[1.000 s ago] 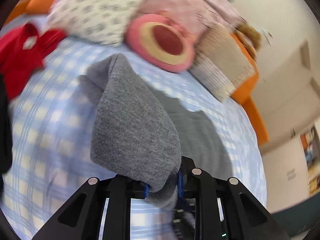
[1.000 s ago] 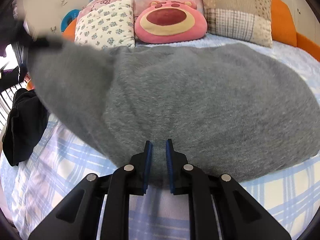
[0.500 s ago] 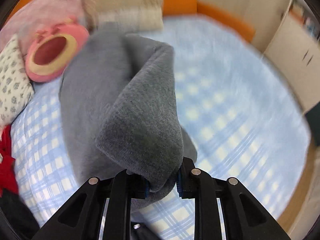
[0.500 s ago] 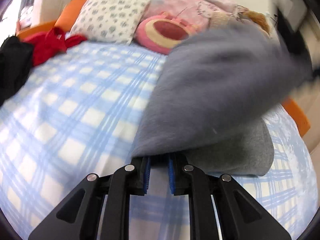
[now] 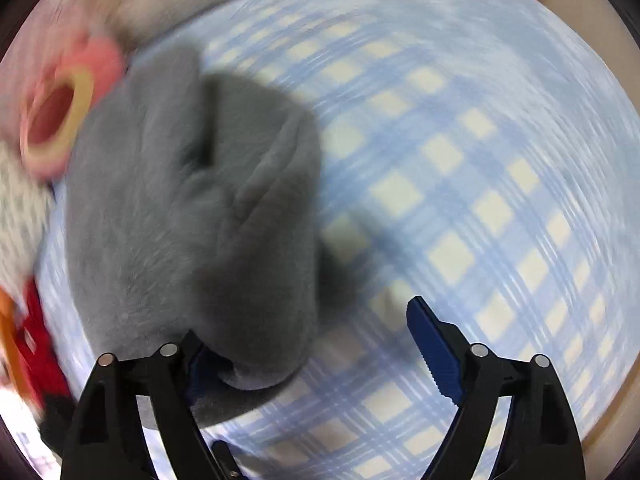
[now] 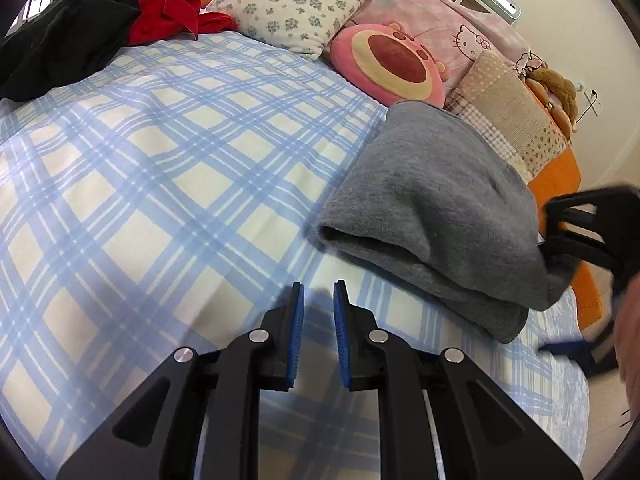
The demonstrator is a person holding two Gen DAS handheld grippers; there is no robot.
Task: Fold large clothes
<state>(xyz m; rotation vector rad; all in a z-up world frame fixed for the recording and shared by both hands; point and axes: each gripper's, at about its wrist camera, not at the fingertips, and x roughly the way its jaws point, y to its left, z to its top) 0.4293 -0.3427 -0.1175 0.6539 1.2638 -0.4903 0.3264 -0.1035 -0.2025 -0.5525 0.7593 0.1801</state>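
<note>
A grey sweater [image 6: 436, 208] lies folded in a thick bundle on the blue plaid bed sheet [image 6: 160, 160], towards the right. In the left wrist view, which is blurred, the grey sweater [image 5: 192, 220] fills the left half. My left gripper [image 5: 316, 344] points steeply down with its jaws opening wide; the sweater's edge rests against the left finger only. The right wrist view shows that left gripper [image 6: 560, 300] at the sweater's right end. My right gripper [image 6: 319, 312] hovers over bare sheet just left of the sweater, nearly shut, with nothing in the narrow gap.
A black garment [image 6: 60, 40] and a red garment [image 6: 168, 12] lie at the bed's far left. A floral pillow [image 6: 292, 8], pink bear cushion [image 6: 392, 64], pink blanket [image 6: 460, 28] and patchwork cushion [image 6: 508, 120] line the head. The orange bed frame [image 6: 560, 160] borders the right.
The left gripper swung the sweater's held edge across and down onto the rest, then its jaws spread and let go. The cloth has left the right gripper's pads. The sweater now lies folded.
</note>
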